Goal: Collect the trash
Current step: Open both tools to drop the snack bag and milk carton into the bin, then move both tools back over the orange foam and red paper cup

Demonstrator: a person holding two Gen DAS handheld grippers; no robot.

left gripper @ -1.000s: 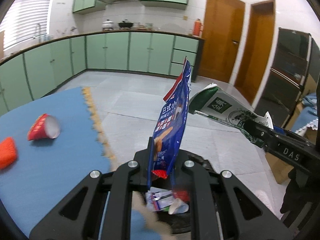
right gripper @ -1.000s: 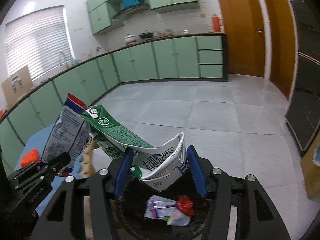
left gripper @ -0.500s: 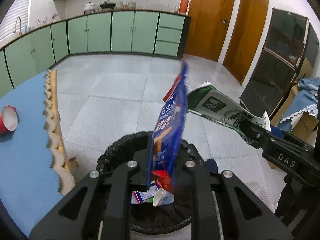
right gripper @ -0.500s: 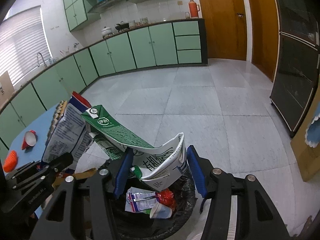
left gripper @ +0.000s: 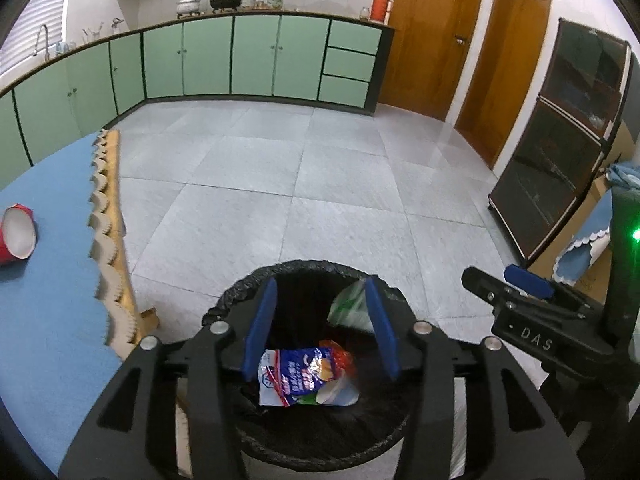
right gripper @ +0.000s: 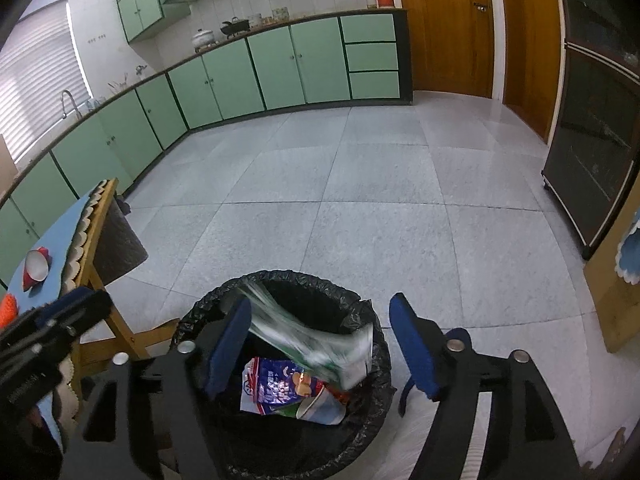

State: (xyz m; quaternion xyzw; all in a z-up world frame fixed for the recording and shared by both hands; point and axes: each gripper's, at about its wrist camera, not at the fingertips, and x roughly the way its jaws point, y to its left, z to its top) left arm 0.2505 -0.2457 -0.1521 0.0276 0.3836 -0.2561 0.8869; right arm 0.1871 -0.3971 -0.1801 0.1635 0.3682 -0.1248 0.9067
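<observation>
Two pairs of tongs hang over a black-lined trash bin (right gripper: 280, 364) beside the blue worktop (left gripper: 52, 288) as a load of litter goes in. The left tongs (left gripper: 320, 328) are spreading, nothing between their blue pads; the blue snack bag (left gripper: 292, 374) lies on the heap in the bin. The right tongs (right gripper: 324, 348) are opening too, and the green-and-white carton (right gripper: 316, 344) (blurred, apparently mid-fall) drops free between them toward the bin's mouth. The risk, judging from the pictures: the long carton could catch the liner's rim and hang there or tip out onto the tiled floor (right gripper: 360, 200), since it falls slantwise and close to the edge. A red paper cup (left gripper: 16, 234) lies on its side on the worktop, not yet collected.
</observation>
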